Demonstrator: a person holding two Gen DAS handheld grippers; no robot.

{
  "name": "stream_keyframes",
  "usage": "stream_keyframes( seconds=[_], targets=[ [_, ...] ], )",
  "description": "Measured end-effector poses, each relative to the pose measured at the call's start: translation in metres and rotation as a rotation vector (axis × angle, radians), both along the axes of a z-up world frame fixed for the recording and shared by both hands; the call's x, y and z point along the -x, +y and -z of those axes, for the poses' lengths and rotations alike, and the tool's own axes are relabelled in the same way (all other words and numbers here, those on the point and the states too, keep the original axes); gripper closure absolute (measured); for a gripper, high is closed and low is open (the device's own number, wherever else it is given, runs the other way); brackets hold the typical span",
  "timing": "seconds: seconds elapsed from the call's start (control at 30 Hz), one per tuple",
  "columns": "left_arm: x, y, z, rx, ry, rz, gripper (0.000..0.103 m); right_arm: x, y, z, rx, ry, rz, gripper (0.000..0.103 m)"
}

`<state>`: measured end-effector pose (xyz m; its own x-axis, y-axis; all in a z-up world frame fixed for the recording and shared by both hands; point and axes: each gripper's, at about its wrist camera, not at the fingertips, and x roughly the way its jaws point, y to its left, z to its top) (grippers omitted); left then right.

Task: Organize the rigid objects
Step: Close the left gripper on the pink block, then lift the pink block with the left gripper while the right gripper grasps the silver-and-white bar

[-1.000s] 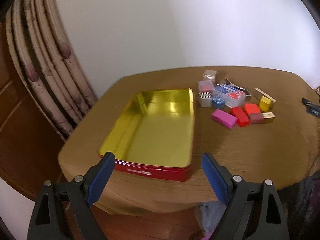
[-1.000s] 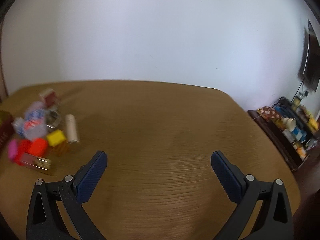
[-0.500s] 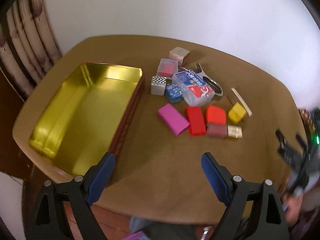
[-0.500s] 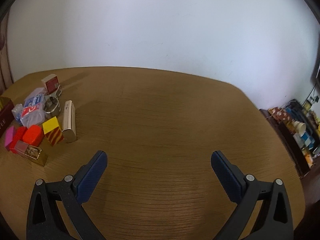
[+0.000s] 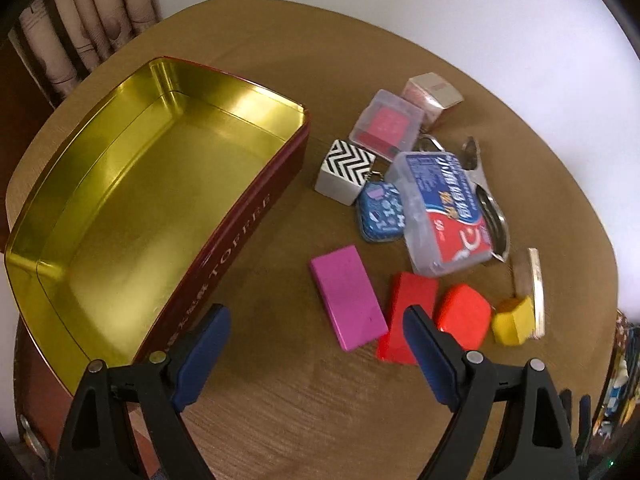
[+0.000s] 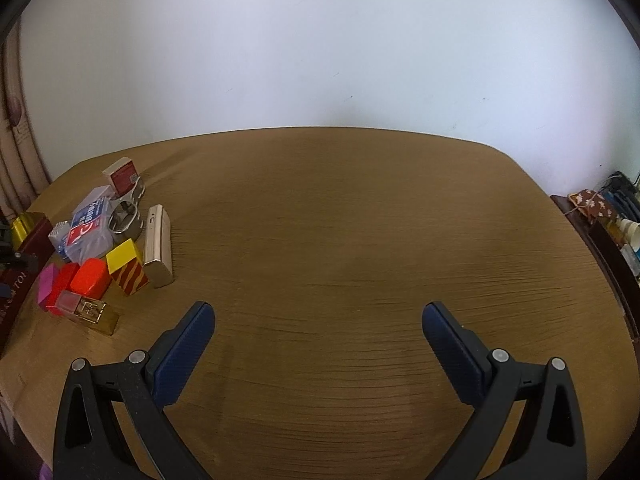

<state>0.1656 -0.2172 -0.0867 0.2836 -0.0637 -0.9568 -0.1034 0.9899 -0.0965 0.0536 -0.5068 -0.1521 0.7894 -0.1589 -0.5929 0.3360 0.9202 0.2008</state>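
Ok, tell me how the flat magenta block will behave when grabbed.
The magenta block looks stiff and lies flat, so it likely won't roll. Its smooth faces may slip. One edge touches the red block, which might shift too.

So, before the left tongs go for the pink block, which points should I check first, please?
1. Left tongs open and holding nothing: ok.
2. Pink block lies flat, top uncovered: ok.
3. Space beside it: not ok, the red block looks pressed against its right edge.
4. Tin open, nothing inside: ok.
5. Right tongs open, away from the pile: ok.
6. Weight of the block: cannot tell.
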Motion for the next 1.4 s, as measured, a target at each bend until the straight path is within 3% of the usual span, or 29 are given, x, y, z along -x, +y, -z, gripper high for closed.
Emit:
stream_keyframes(
  seconds=[0.27, 0.33, 0.43, 0.5, 0.7, 0.93, 1.13, 1.17, 1.2, 1.27, 1.4],
  targets=[
    [-0.022, -0.004, 0.029, -0.016, 0.066, -0.066, 0.015, -0.003, -0.008, 0.005, -0.074, 0.004, -0.013, 0.000],
    [-0.024, -0.003, 0.038, -0.015, 0.090, -0.080, 0.030, -0.003, -0.010, 0.006, -0.092, 0.004, -0.013, 0.000],
    [-0.025, -0.003, 0.040, -0.074, 0.076, -0.083, 0.047, -0.004, -0.013, 0.008, -0.113, 0.004, -0.014, 0.000],
    [-0.024, -0.003, 0.037, -0.072, 0.052, -0.084, 0.073, -0.005, -0.014, 0.009, -0.122, 0.005, -0.014, 0.000],
    [-0.015, -0.010, 0.032, -0.049, 0.037, -0.029, 0.073, -0.005, -0.009, 0.006, -0.108, -0.015, -0.047, 0.000],
    [0.015, -0.001, 0.025, -0.026, -0.008, 0.042, 0.073, -0.003, 0.022, -0.011, -0.053, -0.097, -0.351, 0.000],
    [0.039, 0.003, 0.008, -0.040, -0.055, 0.104, 0.073, -0.049, 0.028, -0.031, -0.094, -0.026, -0.388, 0.000],
    [0.043, 0.005, 0.006, -0.036, -0.058, 0.112, 0.073, -0.059, 0.028, -0.033, -0.115, -0.013, -0.387, 0.004],
    [0.046, 0.005, 0.002, -0.031, -0.059, 0.118, 0.073, -0.070, 0.027, -0.035, -0.144, 0.003, -0.388, 0.017],
    [0.053, 0.005, -0.001, -0.028, -0.061, 0.133, 0.073, -0.089, 0.029, -0.035, -0.189, 0.041, -0.404, 0.030],
    [0.071, -0.003, -0.013, -0.030, -0.076, 0.161, 0.073, -0.127, 0.048, -0.031, -0.204, 0.126, -0.439, 0.030]
  ],
)
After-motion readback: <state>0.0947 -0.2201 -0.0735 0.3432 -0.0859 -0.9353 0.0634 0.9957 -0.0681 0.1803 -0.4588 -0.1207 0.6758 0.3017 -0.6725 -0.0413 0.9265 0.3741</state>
